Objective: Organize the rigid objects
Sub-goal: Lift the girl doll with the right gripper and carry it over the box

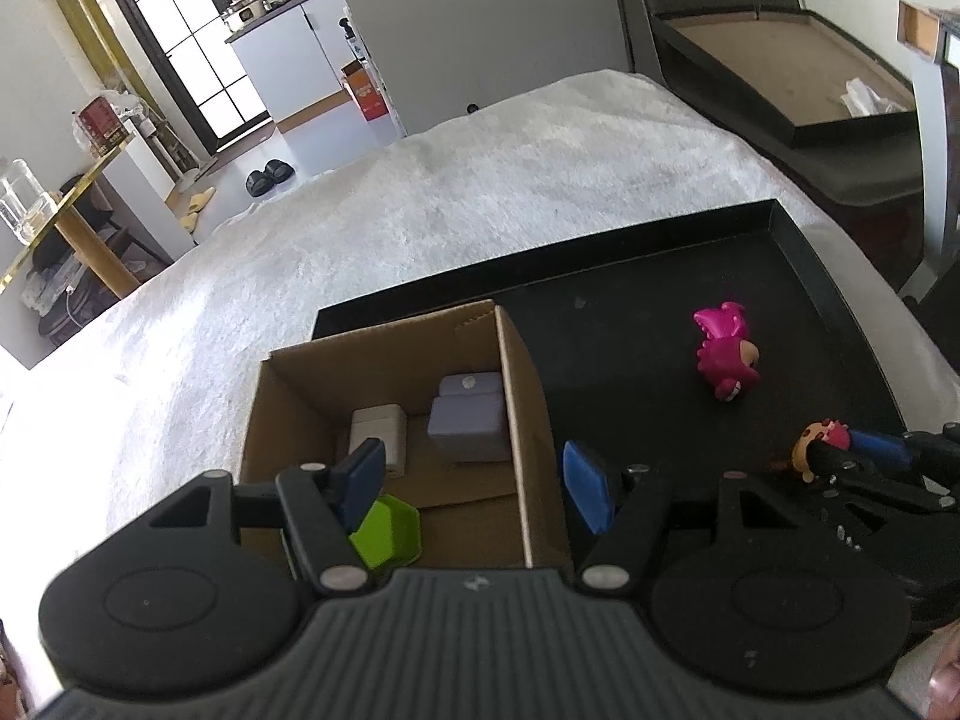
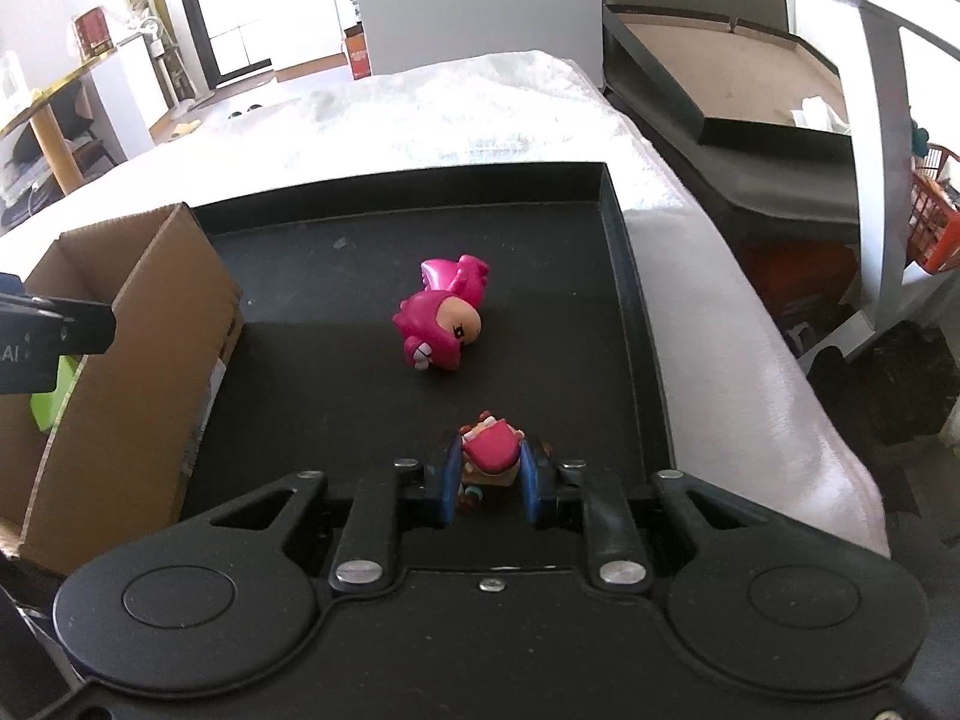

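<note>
Right tongs (image 2: 487,474) clamped on small pink-dressed figurine (image 2: 491,450), left tongs (image 1: 474,486) released

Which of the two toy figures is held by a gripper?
The small figure in the pink dress, clamped in the right gripper. The bigger magenta dinosaur-suit figure lies free on the black tray.

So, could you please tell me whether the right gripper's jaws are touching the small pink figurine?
Touching. The right wrist view shows the right gripper with both blue jaws pressed against the sides of the small pink figurine, no gap on either side.
</note>
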A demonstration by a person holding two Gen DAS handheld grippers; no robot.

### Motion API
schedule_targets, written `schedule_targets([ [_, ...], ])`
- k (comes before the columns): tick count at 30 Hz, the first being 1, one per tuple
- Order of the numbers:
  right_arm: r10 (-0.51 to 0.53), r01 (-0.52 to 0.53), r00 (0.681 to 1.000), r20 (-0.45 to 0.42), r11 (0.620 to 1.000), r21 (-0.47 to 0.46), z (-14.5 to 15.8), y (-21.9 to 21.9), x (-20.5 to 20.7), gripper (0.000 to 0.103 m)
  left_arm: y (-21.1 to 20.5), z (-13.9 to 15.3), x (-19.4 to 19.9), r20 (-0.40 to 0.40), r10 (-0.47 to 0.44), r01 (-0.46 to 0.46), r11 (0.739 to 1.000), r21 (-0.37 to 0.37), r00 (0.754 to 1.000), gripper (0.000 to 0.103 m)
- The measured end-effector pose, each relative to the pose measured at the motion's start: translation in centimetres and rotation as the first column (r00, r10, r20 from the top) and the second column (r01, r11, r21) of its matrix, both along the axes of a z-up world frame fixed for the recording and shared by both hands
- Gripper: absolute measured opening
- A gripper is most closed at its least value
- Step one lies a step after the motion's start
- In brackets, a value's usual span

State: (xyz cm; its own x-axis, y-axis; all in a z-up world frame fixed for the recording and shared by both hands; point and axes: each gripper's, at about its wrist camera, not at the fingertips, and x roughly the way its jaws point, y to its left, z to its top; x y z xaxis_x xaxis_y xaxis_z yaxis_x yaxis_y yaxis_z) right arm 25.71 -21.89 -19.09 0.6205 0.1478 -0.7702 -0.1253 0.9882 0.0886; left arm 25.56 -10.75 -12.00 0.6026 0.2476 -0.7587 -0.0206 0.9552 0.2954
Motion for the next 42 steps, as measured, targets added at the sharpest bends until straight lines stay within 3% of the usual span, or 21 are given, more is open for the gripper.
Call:
schedule_targets([
  [19,0.055,-0.05,0.994,0.1,0.997,-0.05,5.9,3.9,-2.2,0.021,5.5,3.1,-2.8,0.053,0.068,-0.063,0.994,-0.091,0.996,0.065],
  [42,0.163,-0.147,0.975,0.149,0.983,-0.113,9.0,10.9,-2.8,0.021,12.9,3.6,-4.8,0.057,0.154,-0.14,0.969,-0.204,0.986,0.065],
])
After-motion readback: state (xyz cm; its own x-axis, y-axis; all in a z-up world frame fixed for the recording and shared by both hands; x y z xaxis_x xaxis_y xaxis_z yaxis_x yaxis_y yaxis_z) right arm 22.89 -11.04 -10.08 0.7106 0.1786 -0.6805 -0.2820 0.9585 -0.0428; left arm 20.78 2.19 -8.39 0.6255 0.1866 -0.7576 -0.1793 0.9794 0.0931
